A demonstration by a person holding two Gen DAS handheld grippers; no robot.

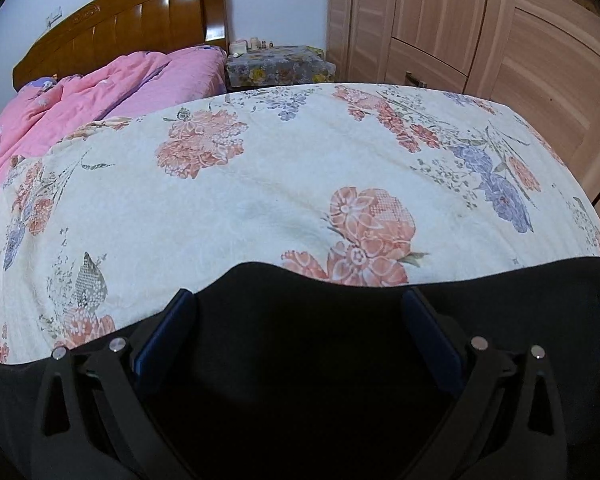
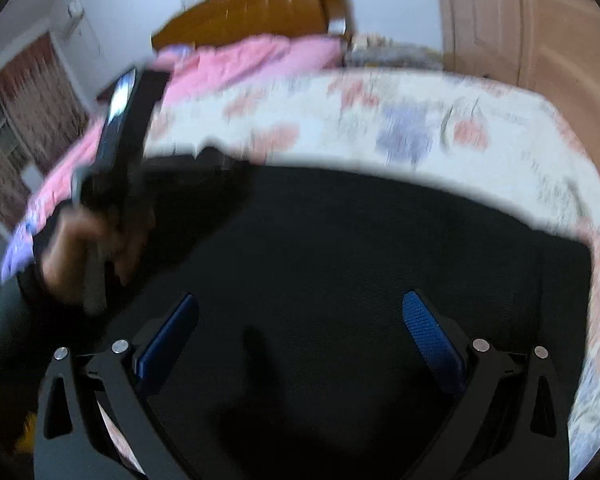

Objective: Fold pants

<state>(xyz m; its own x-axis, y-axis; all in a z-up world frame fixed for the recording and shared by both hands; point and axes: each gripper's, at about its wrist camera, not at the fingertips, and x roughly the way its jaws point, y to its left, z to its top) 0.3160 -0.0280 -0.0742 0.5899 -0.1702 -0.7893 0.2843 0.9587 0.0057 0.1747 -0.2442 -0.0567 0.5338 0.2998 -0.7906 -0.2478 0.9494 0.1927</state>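
Both claws (image 1: 300, 300) (image 2: 300, 304) gape over seemingly flat pants (image 2: 380, 240).

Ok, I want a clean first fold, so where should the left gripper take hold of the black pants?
Probably the far edge of the black pants, at the dip between the open left gripper fingertips. That edge lies flat on the floral bedspread, so come in low from the near side and slide one finger under. The right gripper is also open.
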